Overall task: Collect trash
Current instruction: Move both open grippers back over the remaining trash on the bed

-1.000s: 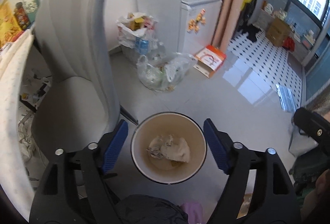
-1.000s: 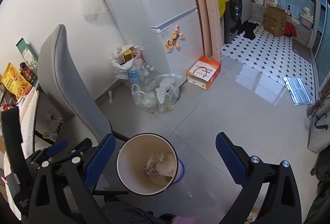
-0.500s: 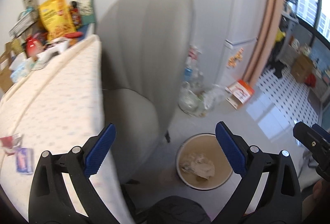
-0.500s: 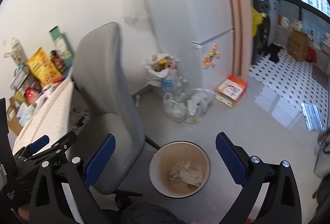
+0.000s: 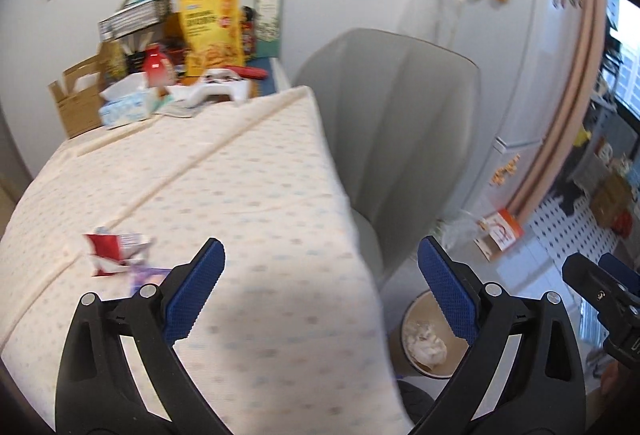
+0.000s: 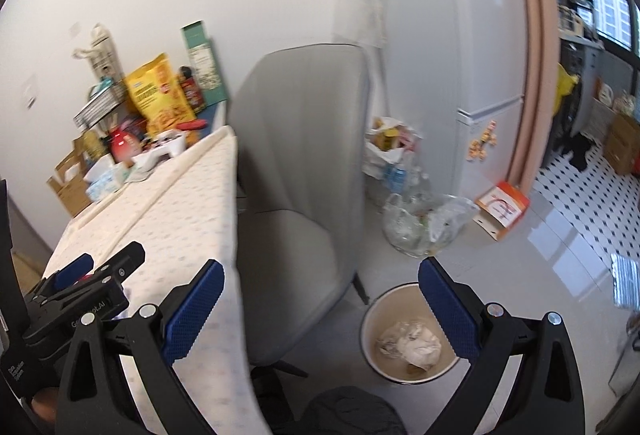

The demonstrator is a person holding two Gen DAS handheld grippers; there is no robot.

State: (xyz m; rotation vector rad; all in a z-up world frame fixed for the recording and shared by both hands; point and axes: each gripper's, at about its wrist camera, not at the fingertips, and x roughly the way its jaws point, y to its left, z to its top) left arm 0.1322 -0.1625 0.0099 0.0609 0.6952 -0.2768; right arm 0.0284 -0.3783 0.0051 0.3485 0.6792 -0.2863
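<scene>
My left gripper [image 5: 320,247] hangs open over the cloth-covered table [image 5: 240,195], nothing between its blue pads. A crumpled red-and-white wrapper [image 5: 114,253] lies on the cloth just left of its left finger, with a small purple wrapper [image 5: 146,275] beside it. My right gripper [image 6: 320,267] is also open and empty, above the table's corner and the grey chair [image 6: 296,163]. The round trash bin [image 6: 368,315] stands on the floor at lower right with crumpled paper [image 6: 412,345] inside. The same bin [image 5: 412,315] shows past the table's edge.
Snack bags, boxes and tissues [image 5: 208,31] crowd the table's far end by the wall. Beyond the chair stand a white fridge [image 6: 480,55], plastic bags of bottles [image 6: 424,227] and an orange box [image 6: 502,209] on the tiled floor.
Both grippers rose and swung left, from right over the bin to above the table and chair. The left jaws spread wider early on. The wrappers on the cloth came into view.
</scene>
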